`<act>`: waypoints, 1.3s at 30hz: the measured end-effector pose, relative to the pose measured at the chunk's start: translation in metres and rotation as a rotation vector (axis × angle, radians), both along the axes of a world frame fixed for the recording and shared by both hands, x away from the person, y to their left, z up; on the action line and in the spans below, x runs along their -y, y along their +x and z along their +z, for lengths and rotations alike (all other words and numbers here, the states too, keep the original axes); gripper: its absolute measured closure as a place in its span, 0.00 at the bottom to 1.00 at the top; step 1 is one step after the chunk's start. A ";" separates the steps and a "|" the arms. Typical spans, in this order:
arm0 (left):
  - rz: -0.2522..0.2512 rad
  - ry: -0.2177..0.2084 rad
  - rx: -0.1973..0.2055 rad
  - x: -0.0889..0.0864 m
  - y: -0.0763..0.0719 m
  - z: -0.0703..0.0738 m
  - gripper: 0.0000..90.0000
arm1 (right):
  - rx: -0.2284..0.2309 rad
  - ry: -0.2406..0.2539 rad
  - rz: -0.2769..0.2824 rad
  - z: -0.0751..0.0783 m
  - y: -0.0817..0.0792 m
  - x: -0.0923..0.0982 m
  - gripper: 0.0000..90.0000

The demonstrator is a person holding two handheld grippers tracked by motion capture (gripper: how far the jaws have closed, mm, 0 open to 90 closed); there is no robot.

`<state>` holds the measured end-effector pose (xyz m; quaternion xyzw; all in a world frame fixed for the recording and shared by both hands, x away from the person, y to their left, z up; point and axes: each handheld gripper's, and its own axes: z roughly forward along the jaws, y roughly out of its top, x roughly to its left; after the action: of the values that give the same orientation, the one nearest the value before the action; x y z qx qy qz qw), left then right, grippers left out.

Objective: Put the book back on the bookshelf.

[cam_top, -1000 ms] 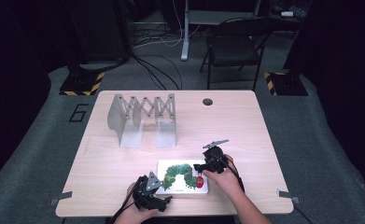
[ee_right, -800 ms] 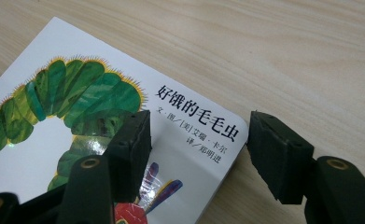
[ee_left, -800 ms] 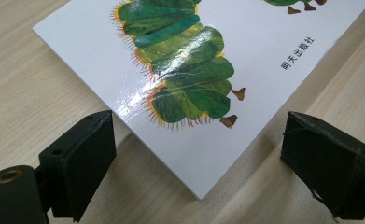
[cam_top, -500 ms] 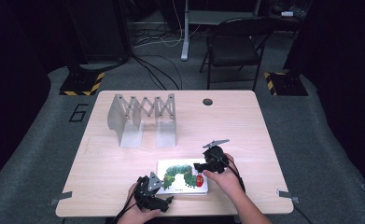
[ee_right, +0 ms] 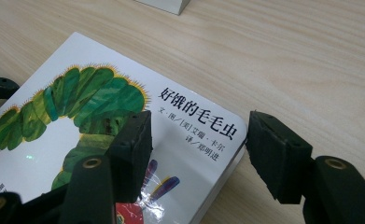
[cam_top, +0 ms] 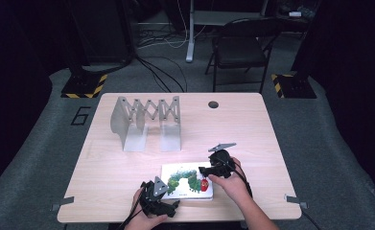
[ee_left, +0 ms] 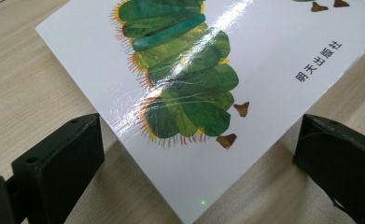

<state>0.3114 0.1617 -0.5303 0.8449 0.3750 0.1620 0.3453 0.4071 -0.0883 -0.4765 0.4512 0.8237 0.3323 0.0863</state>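
A white picture book with a green caterpillar on its cover lies flat near the table's front edge. My left gripper is at its near-left corner. In the left gripper view the gripper is open wide, and the corner of the book lies between the jaws without touching them. My right gripper is at the book's right edge. In the right gripper view it is open. One jaw hangs over the cover and the other over the bare table beside the book's edge.
A grey metal expanding rack stands on the wooden table behind the book, left of centre. A dark round grommet sits near the far edge. A black chair stands on the floor beyond the table.
My right gripper has edged slightly left onto the book's right edge. The book and my left gripper have hardly moved.
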 end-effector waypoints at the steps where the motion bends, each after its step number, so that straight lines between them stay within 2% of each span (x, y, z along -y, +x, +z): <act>1: 0.002 -0.001 0.001 0.000 0.000 0.000 0.01 | -0.002 0.002 -0.004 0.001 0.000 0.000 0.45; 2: -0.001 -0.001 -0.002 0.000 0.000 0.000 0.01 | 0.003 -0.004 0.011 0.001 0.000 0.001 0.45; 10: 0.008 0.001 -0.009 -0.001 0.001 0.000 0.00 | 0.015 0.003 0.001 0.005 -0.003 -0.002 0.45; 11: 0.008 0.001 -0.009 -0.001 0.001 0.000 0.00 | 0.022 -0.006 0.018 0.005 -0.002 -0.001 0.45; 15: 0.030 0.006 0.003 -0.001 0.002 0.000 0.00 | 0.016 0.000 0.013 0.005 -0.003 -0.002 0.45; 20: 0.029 0.008 0.001 -0.002 0.003 0.000 0.00 | 0.019 -0.006 0.018 0.005 -0.004 -0.003 0.45; 27: 0.049 0.014 -0.019 0.000 0.004 0.002 0.00 | 0.019 0.008 0.013 0.006 -0.004 -0.004 0.45; 34: 0.061 0.034 -0.009 0.001 0.006 0.003 0.00 | 0.031 0.016 0.011 0.007 -0.004 -0.005 0.46; 35: 0.052 0.054 0.008 0.002 0.005 0.004 0.00 | 0.033 0.025 0.011 0.007 -0.005 -0.006 0.46; 36: 0.053 0.055 0.011 0.002 0.005 0.004 0.00 | 0.035 0.024 0.012 0.007 -0.005 -0.006 0.46; 39: 0.045 0.063 0.005 0.002 0.005 0.005 0.01 | 0.037 0.021 0.009 0.006 -0.005 -0.006 0.46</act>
<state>0.3166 0.1596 -0.5250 0.8462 0.3878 0.1837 0.3159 0.4024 -0.0823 -0.4702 0.4422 0.8206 0.3493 0.0953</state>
